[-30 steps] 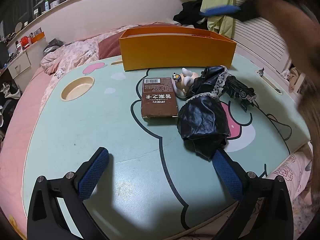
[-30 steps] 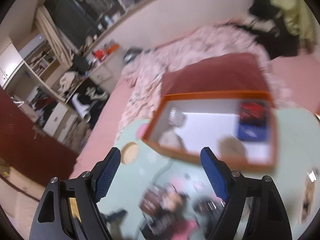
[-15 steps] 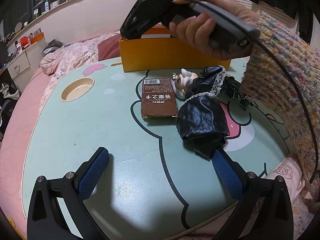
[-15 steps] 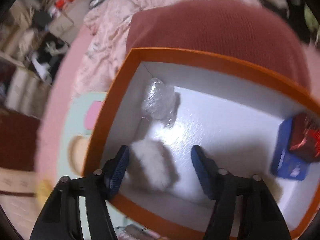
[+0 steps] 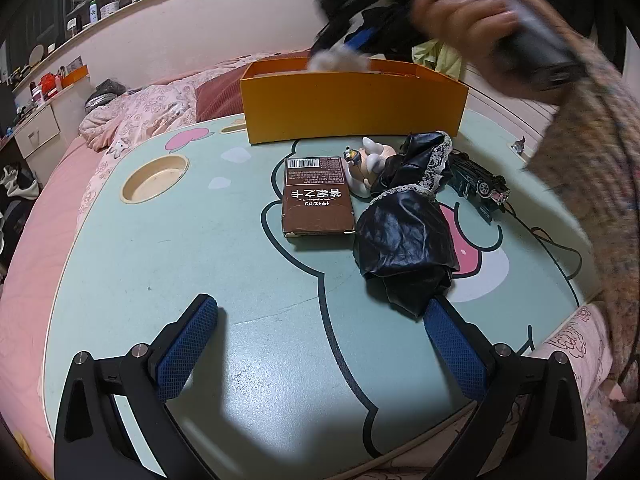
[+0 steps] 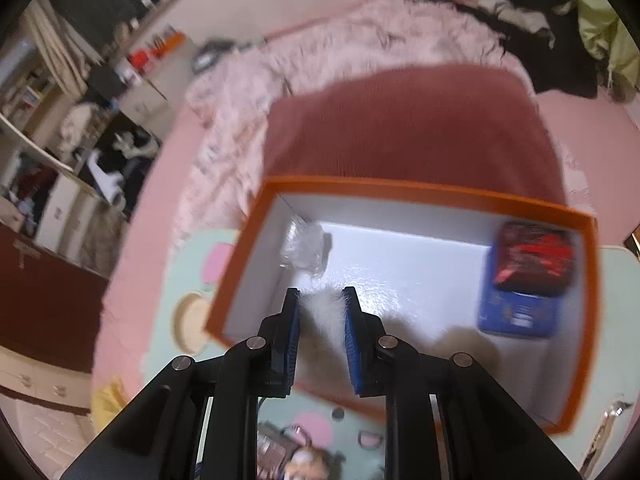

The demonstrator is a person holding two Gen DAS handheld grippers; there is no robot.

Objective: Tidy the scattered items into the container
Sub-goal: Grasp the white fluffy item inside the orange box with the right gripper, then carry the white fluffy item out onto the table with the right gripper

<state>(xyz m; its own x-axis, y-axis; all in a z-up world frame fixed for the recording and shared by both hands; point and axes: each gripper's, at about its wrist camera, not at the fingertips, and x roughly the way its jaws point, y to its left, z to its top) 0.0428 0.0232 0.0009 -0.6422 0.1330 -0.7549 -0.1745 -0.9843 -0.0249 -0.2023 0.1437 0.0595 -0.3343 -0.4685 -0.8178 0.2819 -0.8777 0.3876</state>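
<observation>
Sitting pinched inside the right hand-held gripper (image 6: pixel 320 300), white fluffy ball (image 6: pixel 323 312).

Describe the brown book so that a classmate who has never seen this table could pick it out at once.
Start at the orange box standing at the far edge of the mint-green cartoon table. Just in front of it lies the brown book, flat, left of a crumpled black cloth and a small figurine. It is the only flat rectangle there, with a barcode and pale lettering on its cover.

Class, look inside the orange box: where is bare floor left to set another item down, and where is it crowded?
Inside the orange box, bare floor lies mid-box between the clear wrapper and blue pack. Both ends are crowded.
</observation>
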